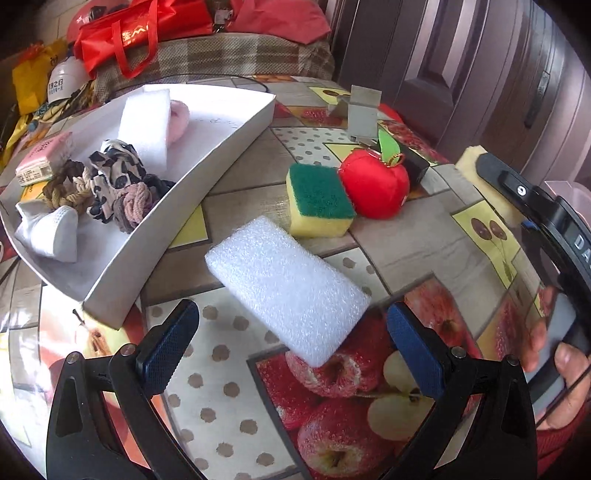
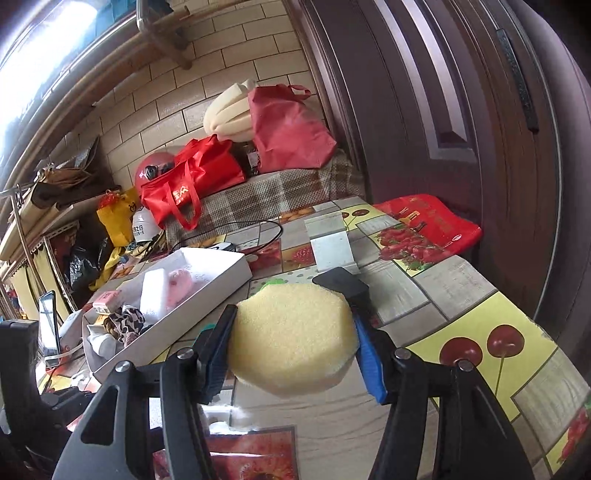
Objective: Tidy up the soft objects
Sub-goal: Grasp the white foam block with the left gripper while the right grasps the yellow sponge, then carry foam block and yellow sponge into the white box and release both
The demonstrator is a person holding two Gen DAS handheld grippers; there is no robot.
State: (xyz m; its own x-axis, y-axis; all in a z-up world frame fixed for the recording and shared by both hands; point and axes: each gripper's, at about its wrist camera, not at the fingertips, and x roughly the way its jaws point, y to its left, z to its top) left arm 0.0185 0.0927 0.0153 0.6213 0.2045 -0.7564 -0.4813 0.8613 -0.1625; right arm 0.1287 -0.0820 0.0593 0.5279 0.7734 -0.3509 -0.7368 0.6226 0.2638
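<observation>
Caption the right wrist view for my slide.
Right gripper squeezing a round yellow foam sponge beside the white cardboard tray.

Hidden and cut-off parts

The yellow sponge (image 2: 295, 336) is hiding most of the green leaf (image 2: 267, 285) behind it; the right-wrist frame's left edge is cutting off a phone screen (image 2: 50, 321).

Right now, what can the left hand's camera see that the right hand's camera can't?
Only the left wrist view shows the white foam block lying on the table between the open left gripper, plus the green-topped sponge touching the red plush apple.

Only the right wrist view shows the brick wall and the right gripper shut on the yellow sponge.

Both show the white tray holding soft things, including the spotted scrunchie, and the red bag.
</observation>
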